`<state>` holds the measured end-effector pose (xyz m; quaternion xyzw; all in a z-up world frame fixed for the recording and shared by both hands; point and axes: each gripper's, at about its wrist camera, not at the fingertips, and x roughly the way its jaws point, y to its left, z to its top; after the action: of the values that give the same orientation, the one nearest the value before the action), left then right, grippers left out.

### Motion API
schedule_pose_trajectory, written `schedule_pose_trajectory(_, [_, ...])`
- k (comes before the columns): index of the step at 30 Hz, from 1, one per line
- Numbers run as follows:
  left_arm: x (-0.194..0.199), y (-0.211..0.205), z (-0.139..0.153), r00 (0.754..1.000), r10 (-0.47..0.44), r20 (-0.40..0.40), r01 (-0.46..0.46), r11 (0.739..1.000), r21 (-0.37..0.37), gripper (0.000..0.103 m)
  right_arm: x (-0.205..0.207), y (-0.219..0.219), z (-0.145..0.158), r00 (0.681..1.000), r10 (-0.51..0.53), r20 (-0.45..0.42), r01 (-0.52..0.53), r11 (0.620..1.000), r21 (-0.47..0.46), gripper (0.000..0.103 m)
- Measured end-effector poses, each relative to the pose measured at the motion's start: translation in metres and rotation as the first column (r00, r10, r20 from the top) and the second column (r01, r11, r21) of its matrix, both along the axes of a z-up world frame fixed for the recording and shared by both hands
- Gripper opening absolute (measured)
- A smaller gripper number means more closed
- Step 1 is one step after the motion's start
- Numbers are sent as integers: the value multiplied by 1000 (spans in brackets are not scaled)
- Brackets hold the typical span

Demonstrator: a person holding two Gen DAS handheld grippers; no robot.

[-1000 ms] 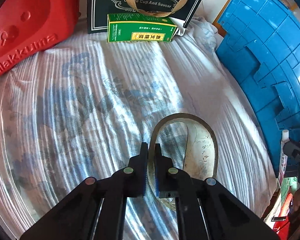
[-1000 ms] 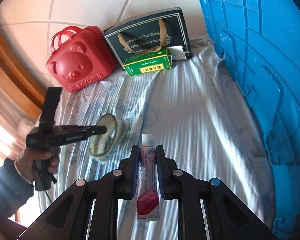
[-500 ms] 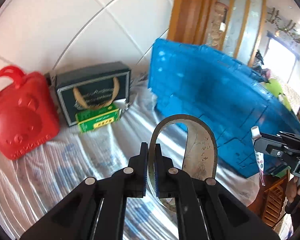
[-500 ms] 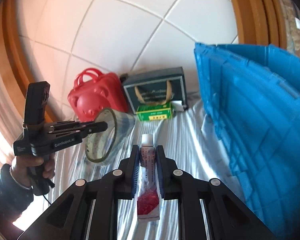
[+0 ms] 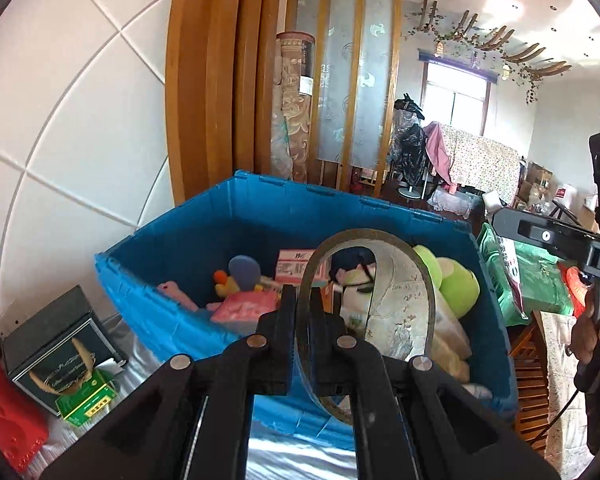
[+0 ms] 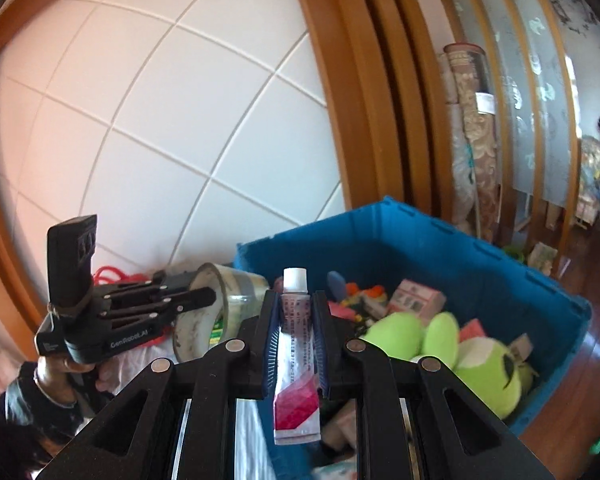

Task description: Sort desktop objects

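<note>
Tape roll (image 5: pixel 374 316) pinched in left claw (image 5: pixel 303 300), above blue crate (image 5: pixel 172 280).

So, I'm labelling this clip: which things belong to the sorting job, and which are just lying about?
In the job:
tape roll
tube
blue crate

Lying about:
green box
dark gift bag
red case

"GenRobot.AI" is printed on the left gripper (image 6: pixel 210 298); the right gripper (image 5: pixel 500 220) shows "DA".
</note>
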<state>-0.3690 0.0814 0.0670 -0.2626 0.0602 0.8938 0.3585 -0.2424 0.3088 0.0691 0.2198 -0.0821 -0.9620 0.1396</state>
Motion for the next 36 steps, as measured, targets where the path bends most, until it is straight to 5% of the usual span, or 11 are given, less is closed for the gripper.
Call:
schedule_pose_trajectory(6, [-24,63,23,998,54,-22,-54,999,-9,10,-63,67,8,997,-37,69,38,999,-17,20])
schedule_pose_trajectory(9, [-38,81,34,994,108,-25,-109,994,-30,38,-84,93,9,994,-73,80,74,997,-17,28])
schedule_pose_trajectory(10, [-40,81,39,991,131,-41,-131,991,-18,55,-90,101,8,993,-76,85,80,996,-36,32])
schedule_pose_trajectory(11, [-41,82,43,988,149,-50,-150,989,-2,67,-92,111,8,993,-75,88,82,994,-74,44])
schedule_pose_trajectory(13, [-40,82,52,983,171,-72,-169,985,30,75,-93,126,8,995,-63,81,73,989,-128,64])
schedule_pose_trajectory(20, [-16,75,57,968,205,-142,-203,979,26,75,-64,144,0,999,20,45,-7,964,-265,85])
schedule_pose_trajectory(28, [51,50,36,956,228,-184,-224,974,40,75,20,111,-12,989,142,-34,-145,932,-334,91])
schedule_pose_trajectory(36, [149,9,-21,938,274,-212,-283,959,-12,75,133,47,-40,993,-100,-68,88,983,-159,103])
